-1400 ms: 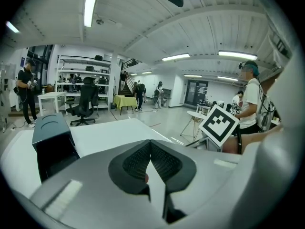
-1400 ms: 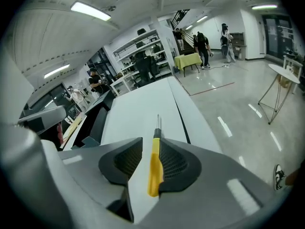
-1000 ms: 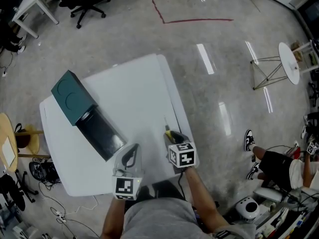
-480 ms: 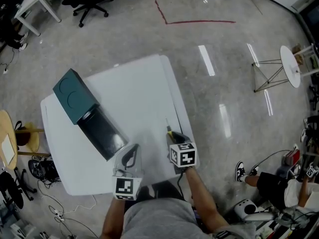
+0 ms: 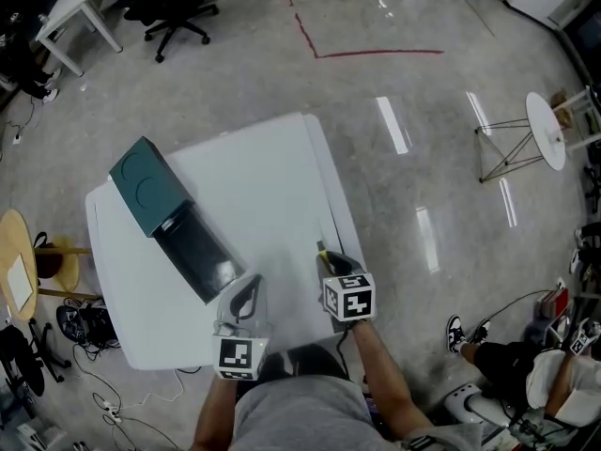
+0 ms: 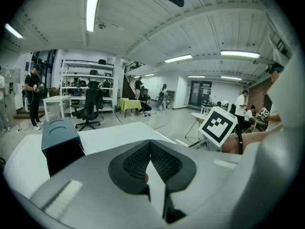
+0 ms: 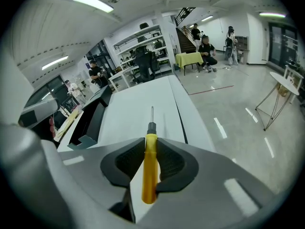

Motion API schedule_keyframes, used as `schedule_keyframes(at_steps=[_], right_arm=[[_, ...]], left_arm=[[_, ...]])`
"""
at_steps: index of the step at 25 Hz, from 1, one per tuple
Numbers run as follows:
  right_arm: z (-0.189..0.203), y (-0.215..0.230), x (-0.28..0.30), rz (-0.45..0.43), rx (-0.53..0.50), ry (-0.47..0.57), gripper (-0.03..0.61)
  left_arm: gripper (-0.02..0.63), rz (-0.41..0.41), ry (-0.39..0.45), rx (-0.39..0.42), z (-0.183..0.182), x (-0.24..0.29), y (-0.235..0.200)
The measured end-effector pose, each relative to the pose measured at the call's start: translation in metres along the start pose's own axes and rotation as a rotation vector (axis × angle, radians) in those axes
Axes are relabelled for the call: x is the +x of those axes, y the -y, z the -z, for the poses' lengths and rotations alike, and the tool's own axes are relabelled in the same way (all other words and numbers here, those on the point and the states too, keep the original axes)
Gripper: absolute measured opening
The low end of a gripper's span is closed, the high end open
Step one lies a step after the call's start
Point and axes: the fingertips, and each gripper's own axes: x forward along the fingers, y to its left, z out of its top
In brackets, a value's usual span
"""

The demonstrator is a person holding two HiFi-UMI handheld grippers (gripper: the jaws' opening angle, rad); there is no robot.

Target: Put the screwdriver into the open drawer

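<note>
1. On the bench, near its right edge, the right gripper has its jaws clamped on the screwdriver by the yellow handle.
2. The left gripper has its jaws closed, empty.
3. Risk: the round handle could swivel or slip (a narrow hold) on the way to the drawer, well apart leftward.

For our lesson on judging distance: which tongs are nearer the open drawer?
Left. The left tongs hover just beside the near end of the open drawer; the right tongs, gripping the screwdriver, sit farther right.
</note>
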Motion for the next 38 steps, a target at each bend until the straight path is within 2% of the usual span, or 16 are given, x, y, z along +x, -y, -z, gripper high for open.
schedule_keyframes(at_steps=[12,26,38], right_arm=[[-0.027,-0.032,-0.041,-0.035,-0.057,0.1,0.081],[-0.042,-0.085,-0.092,-0.091,-0.132,0.203,0.081],[-0.053,-0.144,-0.105,-0.15,-0.2,0.25,0.08]], left_arm=[[0.011,-0.042,0.072,0.026,-0.022,-0.03,-0.002],[0.011,-0.115,0.158,0.053,-0.046,-0.08,-0.013],[0.011,-0.173,0.195,0.035,-0.045,-0.11,-0.043]])
